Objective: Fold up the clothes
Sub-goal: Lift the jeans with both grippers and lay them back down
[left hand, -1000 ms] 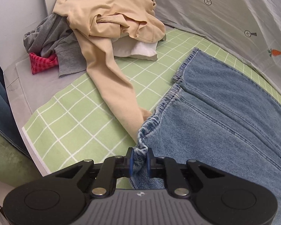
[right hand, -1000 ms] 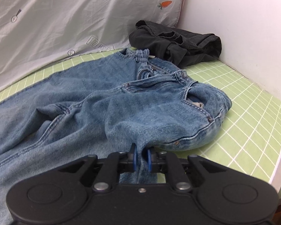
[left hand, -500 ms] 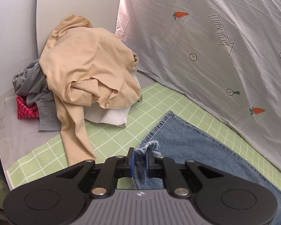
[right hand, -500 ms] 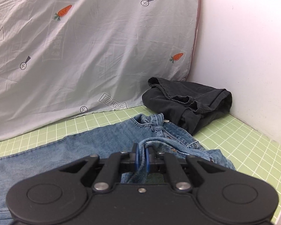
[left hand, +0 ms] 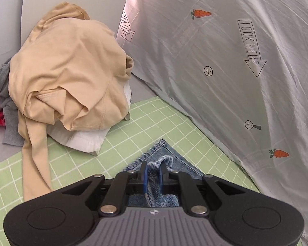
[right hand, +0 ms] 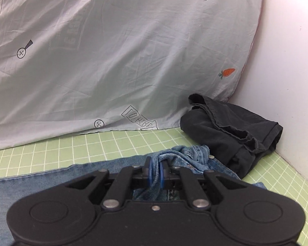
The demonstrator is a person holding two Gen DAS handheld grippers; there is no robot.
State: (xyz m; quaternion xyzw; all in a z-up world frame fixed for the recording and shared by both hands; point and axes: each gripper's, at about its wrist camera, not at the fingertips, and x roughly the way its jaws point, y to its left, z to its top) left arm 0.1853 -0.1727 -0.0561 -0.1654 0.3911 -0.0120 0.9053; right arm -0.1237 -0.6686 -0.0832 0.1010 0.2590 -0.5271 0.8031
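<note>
Carrying the blue denim jeans (left hand: 164,162) forward off the green checked mat (left hand: 76,164), both hand-held grippers, left (left hand: 153,173) and right (right hand: 155,173), had stayed clamped on denim, beginning a fold.

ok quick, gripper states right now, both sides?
Left gripper: shut on the jeans, pinching a bunched edge.
Right gripper: shut on the jeans, denim wedged between its fingers.
</note>
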